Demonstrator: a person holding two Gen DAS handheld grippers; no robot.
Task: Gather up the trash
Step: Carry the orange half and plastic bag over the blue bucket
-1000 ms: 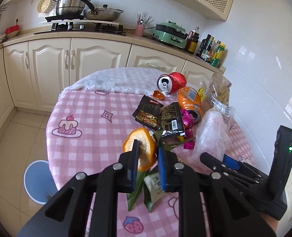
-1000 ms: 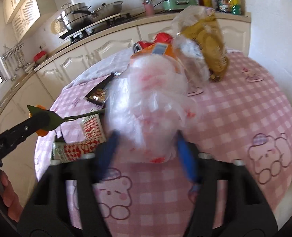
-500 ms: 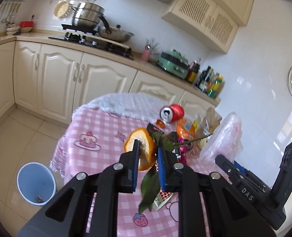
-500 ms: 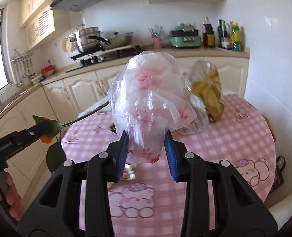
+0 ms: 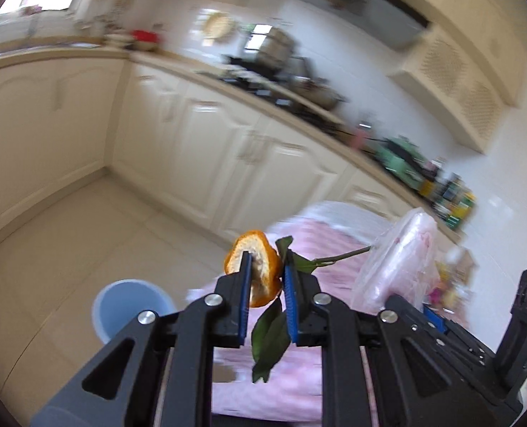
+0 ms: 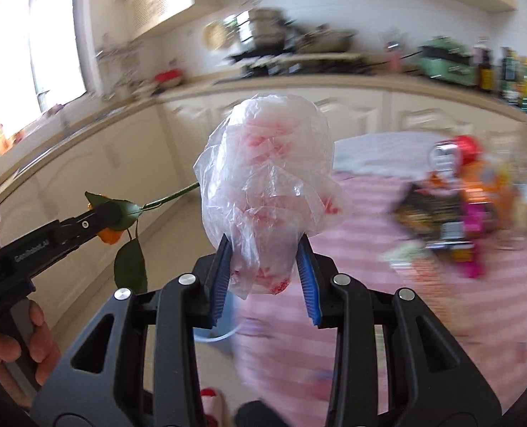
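My left gripper (image 5: 265, 270) is shut on an orange peel (image 5: 258, 267) with a green leafy stem (image 5: 270, 334) hanging from it, held in the air left of the table. The same peel and leaves show in the right wrist view (image 6: 121, 220). My right gripper (image 6: 263, 267) is shut on a crumpled clear plastic bag (image 6: 267, 185) with red print, held up above the table's left edge; the bag also shows in the left wrist view (image 5: 398, 259). A light blue trash bin (image 5: 128, 306) stands on the floor below and left of the peel.
The round table with a pink checked cloth (image 6: 388, 249) holds more trash: a red can (image 6: 455, 149), orange and dark snack wrappers (image 6: 441, 213). Cream kitchen cabinets (image 5: 192, 142) and a counter with pots run behind. Tiled floor (image 5: 67, 242) lies to the left.
Both grippers have swung left, away from the table toward the floor and the blue bin, each still holding its item. The view is motion-blurred.
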